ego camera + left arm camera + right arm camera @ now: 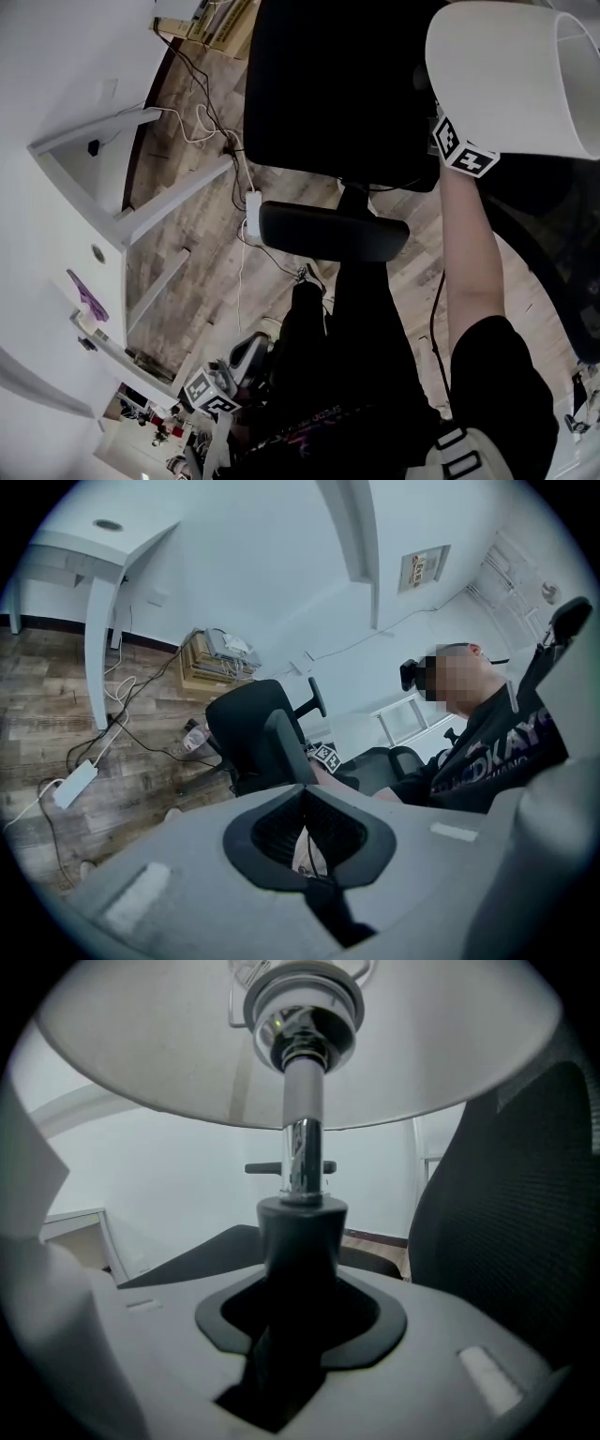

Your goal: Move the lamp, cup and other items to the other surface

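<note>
Head view, lamp: one lamp (506, 75), its white shade at the top right corner, in the air over the black chair (337, 94) and resting on no surface.
Head view, grippers: two; the right gripper (461, 148) sits just under the shade, and the left gripper (225, 380) is low near the floor (187, 272), well apart from the lamp.
Head view, worktop: one white worktop (56, 234) along the left edge, with one small purple thing (89, 295) near its lower edge; I see no cup.
Left gripper view, jaws: brought together at the tips, with nothing gripped as far as I can tell.
Left gripper view, surroundings: two black chairs, one white worktop at the top left, and one person seated at the right.
Right gripper view, jaws: closed round the lamp's dark collar (300, 1232), with the chrome stem (298, 1147) upright above it and the shade spreading overhead.
Progress: the lamp appears to be mid-carry, lifted but not yet set down.
Left to do: placing the lamp, then the cup and the other items; which surface is the target I cannot tell.
</note>
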`<state>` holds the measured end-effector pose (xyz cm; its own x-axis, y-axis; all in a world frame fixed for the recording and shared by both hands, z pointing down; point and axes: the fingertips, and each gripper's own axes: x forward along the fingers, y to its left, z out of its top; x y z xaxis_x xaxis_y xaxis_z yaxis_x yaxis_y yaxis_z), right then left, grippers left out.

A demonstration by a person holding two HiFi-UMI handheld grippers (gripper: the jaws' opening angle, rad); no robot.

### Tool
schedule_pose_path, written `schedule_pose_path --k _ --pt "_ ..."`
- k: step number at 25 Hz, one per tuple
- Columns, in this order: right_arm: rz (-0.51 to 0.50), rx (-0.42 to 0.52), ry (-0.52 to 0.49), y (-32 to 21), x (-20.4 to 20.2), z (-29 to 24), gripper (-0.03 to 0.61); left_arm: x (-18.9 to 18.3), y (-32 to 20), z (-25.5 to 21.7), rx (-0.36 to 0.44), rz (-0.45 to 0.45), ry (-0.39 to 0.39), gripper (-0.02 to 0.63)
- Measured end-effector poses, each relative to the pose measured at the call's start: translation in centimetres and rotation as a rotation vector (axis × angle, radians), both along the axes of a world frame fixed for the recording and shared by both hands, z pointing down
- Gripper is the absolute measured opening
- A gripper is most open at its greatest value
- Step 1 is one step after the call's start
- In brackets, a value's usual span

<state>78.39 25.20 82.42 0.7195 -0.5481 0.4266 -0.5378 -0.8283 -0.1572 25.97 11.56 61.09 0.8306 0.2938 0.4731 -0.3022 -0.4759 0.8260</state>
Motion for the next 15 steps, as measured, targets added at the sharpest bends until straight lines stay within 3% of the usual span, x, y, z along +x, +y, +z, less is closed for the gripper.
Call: schedule_pose_path --k 6,15 --pt "0.025 -0.01 -0.016 0.1 -0.1 3.2 0.149 -0.2 -0.2 1.2 0.001 -0.002 -0.036 -0.005" --pt "0.0 -0.01 0.002 0.2 -1.0 4.4 0.158 0.4 0.9 1.8 -0.013 -0.011 -0.01 -0.005"
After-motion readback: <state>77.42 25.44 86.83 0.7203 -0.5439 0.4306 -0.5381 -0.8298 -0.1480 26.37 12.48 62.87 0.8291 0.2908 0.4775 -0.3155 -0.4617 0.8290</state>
